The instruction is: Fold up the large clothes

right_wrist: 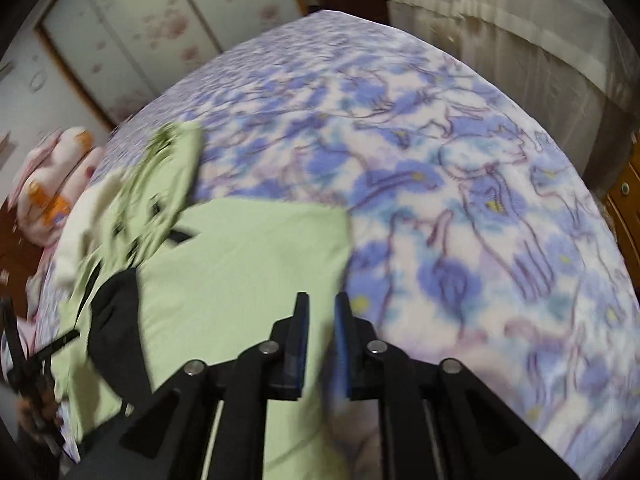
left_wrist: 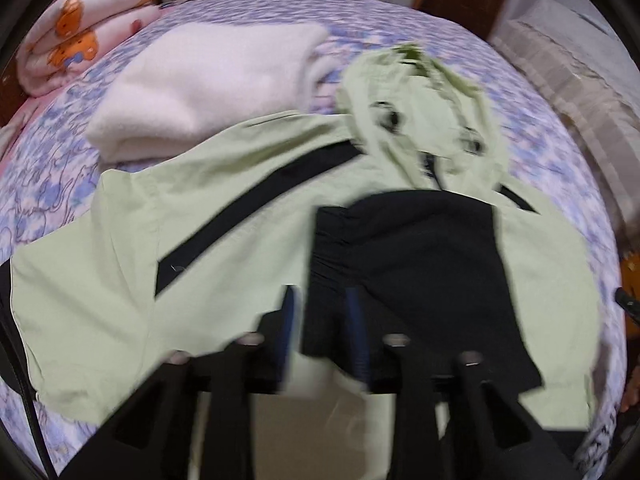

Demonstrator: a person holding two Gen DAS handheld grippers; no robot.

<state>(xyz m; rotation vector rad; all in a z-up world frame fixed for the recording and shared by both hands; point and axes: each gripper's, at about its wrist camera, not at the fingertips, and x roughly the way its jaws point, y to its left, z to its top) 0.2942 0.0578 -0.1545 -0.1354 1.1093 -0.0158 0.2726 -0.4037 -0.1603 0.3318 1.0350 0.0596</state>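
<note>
Both views motion-blurred; fabric edges smear. Pale green hooded jacket with black stripes and black panel [left_wrist: 224, 216] lies spread on blue-and-white floral bedspread [right_wrist: 460, 184], near hem cut off behind gripper frames. Left gripper [left_wrist: 322, 320] jaws apart over green-black seam, nothing visibly pinched. Right gripper [right_wrist: 322, 332] jaws narrowly apart above jacket's edge; cloth contact unclear. Folded white fleece blanket [left_wrist: 208, 84] touching jacket's far side. Pink cartoon-print quilt [left_wrist: 88, 24] rolled at bed corner.

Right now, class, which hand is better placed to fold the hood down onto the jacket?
Left. Its tool points straight up the jacket toward the hood; the right tool sits at the jacket's edge, hood far off to its side.
</note>
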